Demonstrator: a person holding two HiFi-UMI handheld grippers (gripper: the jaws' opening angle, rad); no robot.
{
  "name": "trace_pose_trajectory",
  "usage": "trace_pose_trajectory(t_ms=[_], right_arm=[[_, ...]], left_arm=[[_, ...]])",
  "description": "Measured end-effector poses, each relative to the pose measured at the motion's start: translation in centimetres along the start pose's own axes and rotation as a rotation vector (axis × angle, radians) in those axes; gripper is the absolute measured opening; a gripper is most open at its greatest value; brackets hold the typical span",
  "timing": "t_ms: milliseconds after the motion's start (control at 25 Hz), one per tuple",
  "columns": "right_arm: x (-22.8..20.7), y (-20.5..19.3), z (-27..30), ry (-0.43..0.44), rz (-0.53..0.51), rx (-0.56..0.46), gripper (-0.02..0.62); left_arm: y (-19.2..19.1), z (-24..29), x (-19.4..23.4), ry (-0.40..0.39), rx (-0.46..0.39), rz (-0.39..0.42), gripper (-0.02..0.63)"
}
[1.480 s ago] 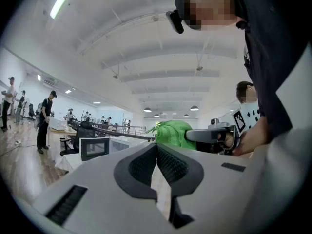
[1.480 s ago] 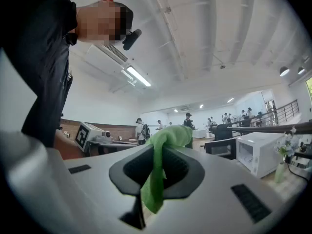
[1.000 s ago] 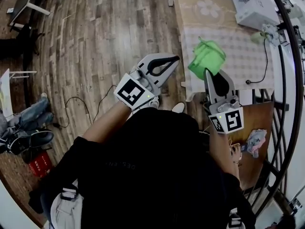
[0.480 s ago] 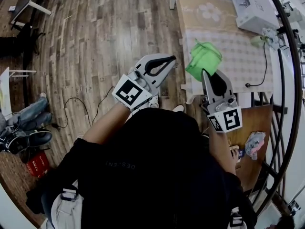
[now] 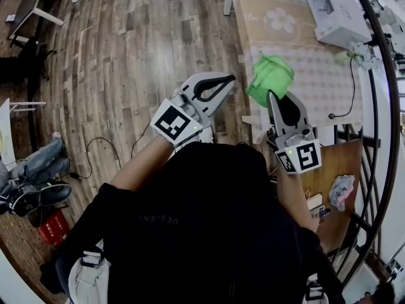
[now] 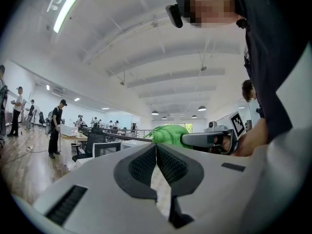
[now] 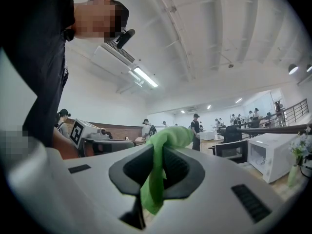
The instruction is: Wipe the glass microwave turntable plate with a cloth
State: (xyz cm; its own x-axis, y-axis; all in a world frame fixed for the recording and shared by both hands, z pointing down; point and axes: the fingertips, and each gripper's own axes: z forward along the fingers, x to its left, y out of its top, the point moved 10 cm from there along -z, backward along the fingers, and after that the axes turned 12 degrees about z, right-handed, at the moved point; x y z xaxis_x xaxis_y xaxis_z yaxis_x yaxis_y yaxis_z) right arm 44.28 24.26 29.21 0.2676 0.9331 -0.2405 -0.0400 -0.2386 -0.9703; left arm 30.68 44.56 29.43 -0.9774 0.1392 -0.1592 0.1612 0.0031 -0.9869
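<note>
**Supervisor:** What are you holding?

**Me:** My right hand-held gripper [image 5: 271, 97] is clamped on the green cloth [image 5: 271, 76]. In the right gripper view a fold runs down between the jaws, and the rest bunches above the tips. It hangs over the desk [image 5: 316, 75], close to the near edge and toward the left side.

**Supervisor:** And the other one?

**Me:** My left hand-held gripper [image 5: 231, 78] is closed on nothing, with its tips pressed together. It sits just off the desk's left edge, above the wooden floor [image 5: 126, 75].

**Supervisor:** Where's the plate?

**Me:** I can't pick out the glass plate with any certainty. A white microwave [image 5: 335, 8] stands at the far right corner. There's a pale flower-shaped mark on the desk near the far edge, but I can't tell whether it's the plate or just print on the covering.

**Supervisor:** So what's your plan?

**Me:** As I read it, wiping hasn't begun and I'm only carrying the cloth in. Before I lower anything I want the plate clearly in view. The bunch above the tips is loose, so I'd press its broad side flat on the glass, not the jaw tips. I'd open the left jaws and use them to steady the rim, because glass on a smooth covering will probably slide. Then I'd wipe in slow arcs with light pressure.
</note>
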Motion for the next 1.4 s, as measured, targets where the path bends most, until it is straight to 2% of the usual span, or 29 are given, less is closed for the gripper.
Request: trace_pose_trajectory(t_ms=[240, 480, 1040, 1400], right_arm=[[0.3, -0.5, 1.8, -0.020, 0.006, 0.001, 0.054], [-1.8, -0.8, 2.8, -0.033, 0.024, 0.006, 0.054], [-12.4, 1.1, 6.3, -0.049, 0.038, 0.001, 0.055], [-17.0, 1.8, 6.9, -0.065, 0.067, -0.007, 0.055]], left_arm=[[-0.7, -0.4, 2.2, -0.003, -0.001, -0.013, 0.021], [-1.5, 1.5, 3.5, -0.015, 0.017, -0.017, 0.021], [-1.9, 12.4, 8.7, -0.045, 0.046, -0.012, 0.021], [-1.5, 18.5, 10.9, -0.077, 0.069, 0.020, 0.021]])
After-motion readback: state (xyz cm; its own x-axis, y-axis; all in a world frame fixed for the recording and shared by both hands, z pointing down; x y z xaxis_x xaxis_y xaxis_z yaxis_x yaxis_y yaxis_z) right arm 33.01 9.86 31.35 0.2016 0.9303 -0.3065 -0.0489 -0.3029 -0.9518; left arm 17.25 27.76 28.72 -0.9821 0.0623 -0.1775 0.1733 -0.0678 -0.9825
